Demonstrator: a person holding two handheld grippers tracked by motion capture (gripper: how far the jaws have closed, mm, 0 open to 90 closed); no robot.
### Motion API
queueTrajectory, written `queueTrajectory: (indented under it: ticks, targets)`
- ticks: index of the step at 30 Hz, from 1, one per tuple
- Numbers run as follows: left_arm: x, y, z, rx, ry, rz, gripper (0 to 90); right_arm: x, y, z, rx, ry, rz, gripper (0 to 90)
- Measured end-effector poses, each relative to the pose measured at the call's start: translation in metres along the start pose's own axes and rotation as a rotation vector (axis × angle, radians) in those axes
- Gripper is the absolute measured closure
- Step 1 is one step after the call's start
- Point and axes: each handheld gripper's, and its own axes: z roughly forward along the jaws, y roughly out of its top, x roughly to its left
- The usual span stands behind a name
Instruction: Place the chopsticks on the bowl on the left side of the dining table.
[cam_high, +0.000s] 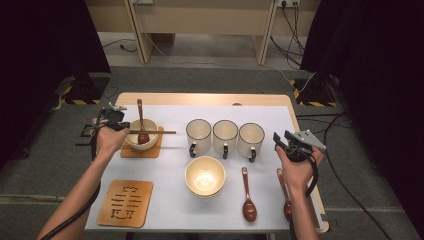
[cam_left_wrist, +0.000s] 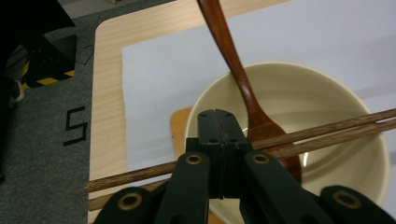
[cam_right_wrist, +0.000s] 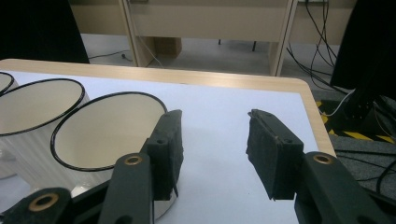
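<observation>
The pair of chopsticks (cam_left_wrist: 322, 133) lies across the rim of the cream bowl (cam_left_wrist: 327, 93), one end pinched in the left gripper (cam_left_wrist: 217, 122), whose jaws are pressed together on it. Just beyond those jaws a brown wooden spoon (cam_left_wrist: 238, 74) leans in the same bowl, which sits on a wooden coaster (cam_high: 150, 150). The right gripper (cam_right_wrist: 215, 140), jaws spread and empty, hovers beside the nearest of three black-rimmed mugs (cam_right_wrist: 109, 133).

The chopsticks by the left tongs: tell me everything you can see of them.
The chopsticks are a pair of thin, dark brown sticks that look wooden, lying side by side and roughly level across the rim of the cream bowl. They pass over the bowl of the brown spoon that leans inside. The left tongs are shut on them near one end, outside the rim.
</observation>
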Motion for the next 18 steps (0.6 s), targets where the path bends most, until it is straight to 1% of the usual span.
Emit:
queueTrajectory:
  ticks: [6,14,18]
  targets:
    - [0.000,-0.002,0.011,0.019,0.005,0.001,89.3,-0.002,0.000,-0.001,-0.004,-0.004,-0.001,55.2]
    - [-0.001,-0.002,0.017,0.021,0.010,0.008,89.3,-0.002,0.000,-0.001,-0.002,-0.004,0.003,55.3]
    - [-0.001,-0.003,0.020,0.039,0.012,0.003,89.3,-0.002,0.000,-0.001,0.002,-0.002,0.002,55.3]
